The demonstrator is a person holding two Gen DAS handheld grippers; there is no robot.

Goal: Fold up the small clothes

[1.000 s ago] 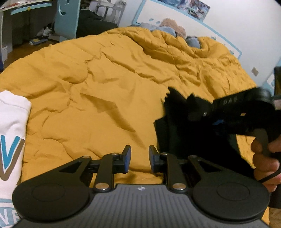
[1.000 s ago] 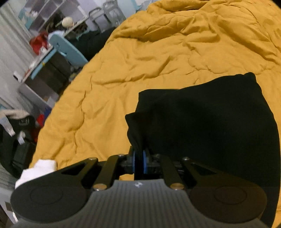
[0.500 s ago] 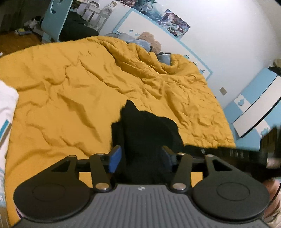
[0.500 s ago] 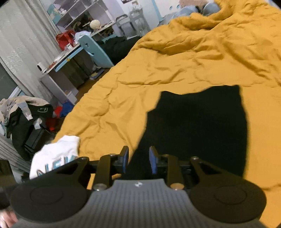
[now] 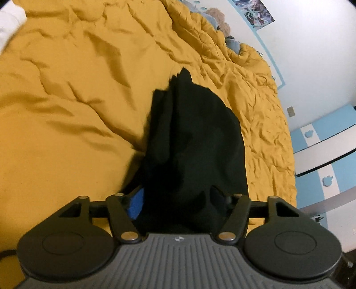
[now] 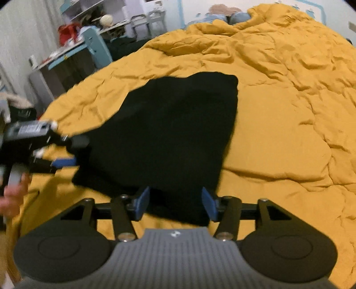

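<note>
Black garment [image 6: 169,133] flat on duvet [image 6: 289,111] for folding; right gripper [image 6: 175,203] just opened, released; left gripper [image 6: 64,151] at 9 o'clock closing round its edge, pads apart

A rumpled mustard-yellow quilt [image 6: 278,115] covers the bed and fills most of both views. At its far end a brown stuffed toy [image 5: 219,19] lies among blue pillows [image 5: 232,43]. A poster [image 5: 255,10] hangs on the white wall beyond. To the right stands a blue-and-white cabinet [image 5: 320,151]. On the far left, a light blue chair [image 6: 98,47] stands by a cluttered desk [image 6: 64,60], with white shelves [image 6: 89,9] behind and something red [image 6: 67,32] on top.
</note>
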